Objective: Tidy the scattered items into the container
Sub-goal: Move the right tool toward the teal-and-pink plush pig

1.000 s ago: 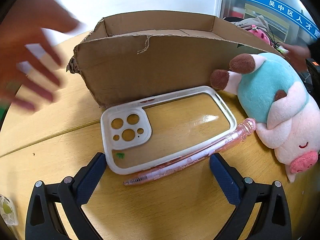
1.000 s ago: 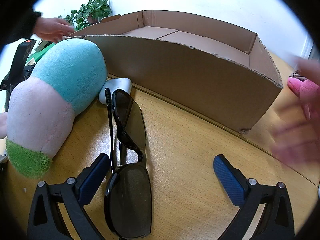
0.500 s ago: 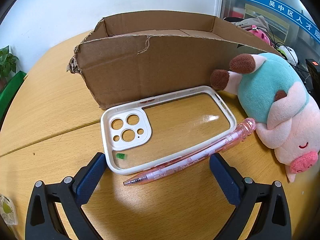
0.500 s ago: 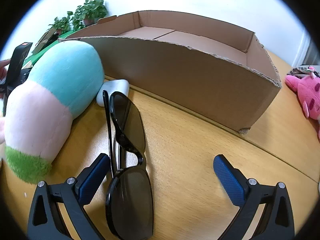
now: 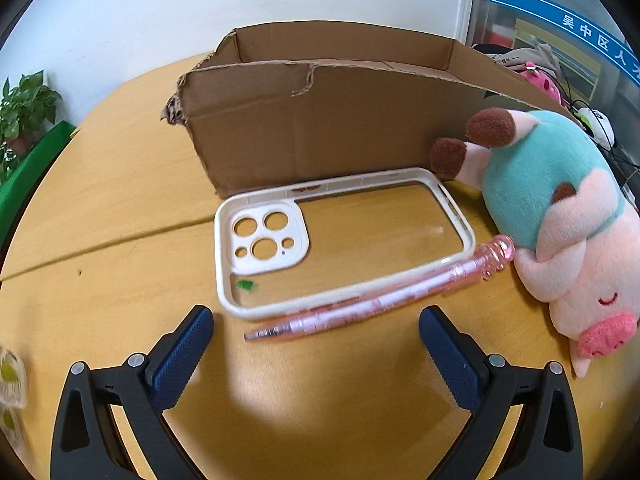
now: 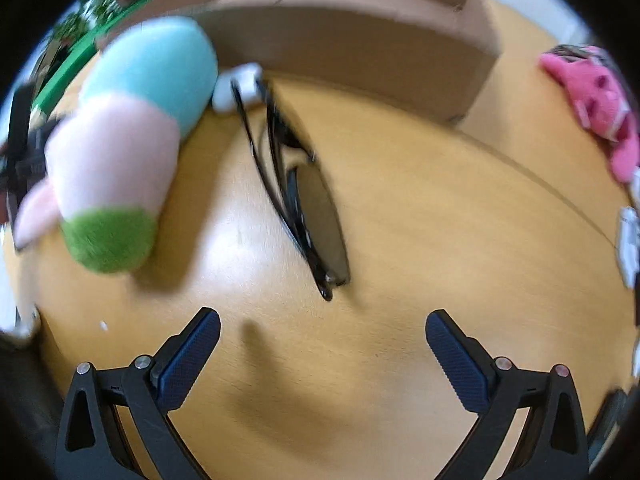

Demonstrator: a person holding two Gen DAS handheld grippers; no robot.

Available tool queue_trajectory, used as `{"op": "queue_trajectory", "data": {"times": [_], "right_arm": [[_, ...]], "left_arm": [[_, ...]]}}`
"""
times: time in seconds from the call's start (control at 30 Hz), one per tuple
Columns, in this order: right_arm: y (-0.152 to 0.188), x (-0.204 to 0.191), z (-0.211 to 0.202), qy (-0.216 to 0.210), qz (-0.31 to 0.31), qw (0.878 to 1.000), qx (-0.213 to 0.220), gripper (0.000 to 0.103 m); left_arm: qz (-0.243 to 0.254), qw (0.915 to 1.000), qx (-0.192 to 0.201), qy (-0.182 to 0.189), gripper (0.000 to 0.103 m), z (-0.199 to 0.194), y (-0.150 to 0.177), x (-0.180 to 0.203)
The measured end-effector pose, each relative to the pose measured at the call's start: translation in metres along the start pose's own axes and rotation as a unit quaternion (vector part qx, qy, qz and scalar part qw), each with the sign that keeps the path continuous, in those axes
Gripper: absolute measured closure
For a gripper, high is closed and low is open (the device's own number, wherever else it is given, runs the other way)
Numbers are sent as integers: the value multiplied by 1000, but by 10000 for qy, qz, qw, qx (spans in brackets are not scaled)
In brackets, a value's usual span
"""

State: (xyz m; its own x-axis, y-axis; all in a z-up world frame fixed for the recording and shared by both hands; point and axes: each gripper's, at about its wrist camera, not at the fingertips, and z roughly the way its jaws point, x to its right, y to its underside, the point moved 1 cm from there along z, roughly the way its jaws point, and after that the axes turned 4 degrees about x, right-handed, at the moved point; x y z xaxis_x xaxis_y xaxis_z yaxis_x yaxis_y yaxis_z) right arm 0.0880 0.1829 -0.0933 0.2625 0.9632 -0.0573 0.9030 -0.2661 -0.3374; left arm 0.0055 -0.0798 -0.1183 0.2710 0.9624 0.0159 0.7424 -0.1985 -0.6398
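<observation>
An open cardboard box (image 5: 320,124) stands on the wooden table; it also shows in the right wrist view (image 6: 360,40). In front of it lie a white phone case (image 5: 340,244), a pink pen (image 5: 380,300) and a plush pig (image 5: 560,220). My left gripper (image 5: 316,340) is open and empty, just short of the pen. In the right wrist view black sunglasses (image 6: 304,196) lie beside the plush pig (image 6: 132,128). My right gripper (image 6: 322,344) is open and empty, a little short of the sunglasses.
A small white object (image 6: 236,88) lies between the plush and the box. A pink plush toy (image 6: 592,96) lies at the far right. Potted plants (image 5: 24,112) stand beyond the table's left edge. A packet (image 5: 10,380) lies at the left edge.
The hands seen a second ago are gone. My right gripper has pulled back and lifted, so the sunglasses sit farther ahead. My left gripper has shifted slightly left.
</observation>
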Motion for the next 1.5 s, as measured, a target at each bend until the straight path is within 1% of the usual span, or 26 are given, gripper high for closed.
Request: {"op": "queue_trajectory", "data": {"times": [0.03, 0.1, 0.17, 0.23, 0.3, 0.37, 0.4, 0.43, 0.5, 0.53, 0.6, 0.7, 0.73, 0.8, 0.87, 0.93, 1.03, 1.17, 1.23, 1.27, 1.33, 1.37, 1.43, 1.47, 1.5], "right_arm": [[-4, -2, -9, 59, 101, 9999, 105, 0], [-15, -7, -26, 104, 252, 9993, 251, 0], [-27, -14, -45, 63, 302, 9988, 380, 0], [-40, -23, -64, -1, 341, 9978, 560, 0], [-44, -29, -75, -40, 451, 9970, 630, 0], [-52, -35, -87, -35, 614, 9962, 622, 0], [-52, -31, -88, -48, 676, 9957, 633, 0], [-56, -34, -95, -68, 789, 9946, 663, 0], [-62, -37, -107, -237, 974, 9921, 755, 0], [-64, -36, -110, -245, 1223, 9886, 840, 0], [-69, -42, -123, -314, 1278, 9865, 970, 0], [-76, -52, -132, -157, 1220, 9870, 1030, 0], [-78, -54, -138, -49, 1220, 9862, 1116, 0], [-79, -54, -146, 36, 1256, 9844, 1227, 0], [-80, -54, -153, 156, 1328, 9827, 1282, 0], [-80, -55, -160, 50, 1326, 9824, 1317, 0], [-81, -58, -166, 29, 1207, 9835, 1345, 1], [-80, -66, -159, -138, 1132, 9857, 1240, 0], [-79, -71, -149, -212, 1133, 9874, 1082, 1], [-79, -74, -142, -284, 1138, 9884, 965, 1], [-79, -83, -129, -448, 1146, 9897, 736, 1], [-79, -87, -126, -496, 1141, 9898, 697, 1], [-81, -94, -117, -512, 1146, 9902, 610, 1], [-83, -96, -111, -522, 1200, 9899, 540, 0], [-84, -97, -106, -479, 1447, 9870, 518, 1]], "left_arm": [[17, 9999, -98, 14, 0, -2, 1, 2], [160, 9986, -485, 100, 0, -7, 3, 6], [192, 9981, -594, -7, 0, -19, 8, 8], [204, 9975, -683, -20, 0, -35, 6, 12], [95, 9985, -534, -34, 0, -61, -5, 14], [-90, 9992, -398, -57, 0, -85, -23, 16], [-215, 9991, -351, -71, 0, -96, -36, 18], [-345, 9989, -304, -100, 0, -107, -47, 18], [-605, 9979, -193, -117, 0, -129, -66, 20], [-714, 9973, -144, -97, 0, -138, -75, 22], [-913, 9958, -123, -16, 0, -151, -95, 32], [-1067, 9939, -253, -139, 0, -164, -120, 46], [-1086, 9938, -220, -75, 0, -168, -126, 51], [-1111, 9937, -9, 136, 0, -183, -141, 63], [-1082, 9940, 71, 118, 0, -191, -151, 75], [-1093, 9938, 90, 153, 0, -196, -157, 83], [-1132, 9935, 70, 96, 0, -195, -159, 93], [-1324, 9910, -176, -50, 0, -176, -151, 91], [-1408, 9894, -325, 127, 0, -165, -150, 87], [-1458, 9879, -440, 295, 0, -156, -152, 83], [-1591, 9847, -601, 387, 0, -141, -154, 77], [-1672, 9826, -669, 446, 0, -132, -156, 73], [-1678, 9809, -820, 543, 0, -117, -158, 71], [-1682, 9797, -904, 607, 0, -108, -159, 71], [-1652, 9786, -986, 733, 0, -100, -159, 73]]}}
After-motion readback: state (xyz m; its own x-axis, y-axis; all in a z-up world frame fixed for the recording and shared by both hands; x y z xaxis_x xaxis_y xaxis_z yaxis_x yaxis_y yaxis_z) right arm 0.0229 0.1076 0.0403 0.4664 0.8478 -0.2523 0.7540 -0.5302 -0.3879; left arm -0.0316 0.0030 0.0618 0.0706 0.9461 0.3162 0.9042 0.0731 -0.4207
